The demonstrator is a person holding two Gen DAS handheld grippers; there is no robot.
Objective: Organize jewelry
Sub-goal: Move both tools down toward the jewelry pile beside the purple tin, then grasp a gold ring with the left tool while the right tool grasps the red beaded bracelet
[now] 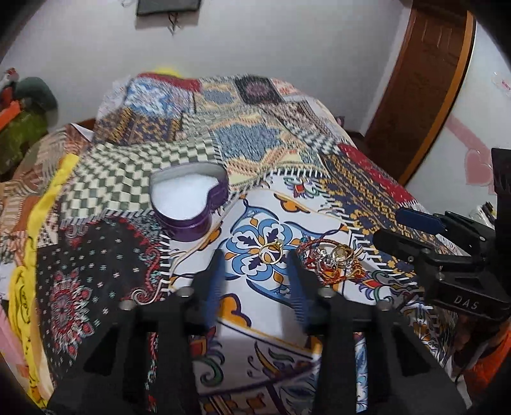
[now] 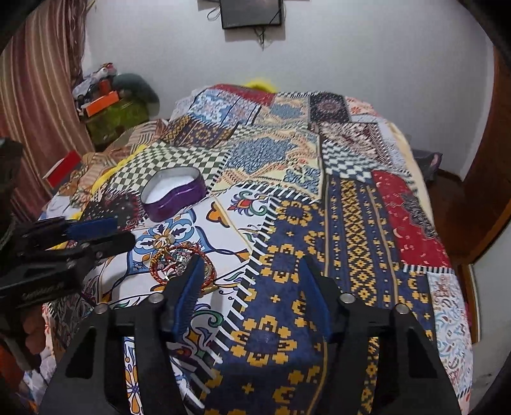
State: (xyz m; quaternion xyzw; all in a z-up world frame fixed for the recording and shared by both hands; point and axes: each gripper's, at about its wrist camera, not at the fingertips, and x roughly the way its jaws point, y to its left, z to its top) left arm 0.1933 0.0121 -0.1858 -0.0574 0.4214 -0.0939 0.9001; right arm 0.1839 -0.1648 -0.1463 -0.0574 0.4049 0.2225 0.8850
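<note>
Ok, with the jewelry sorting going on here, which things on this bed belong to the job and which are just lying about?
Job:
- gold ring
- jewelry pile with red bangles
- purple heart-shaped tin, open
- left gripper, right gripper

Lying about:
- patchwork bedspread
- red box
- orange box
- dark frame on wall

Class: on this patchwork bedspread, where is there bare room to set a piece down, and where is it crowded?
Free: the blue-and-yellow patterned patch right of the red thread bangle heap, and the black floral patch left of the purple heart-shaped tin. Crowded: the white floral patch, holding the gold ring and that heap, with both grippers close.
</note>
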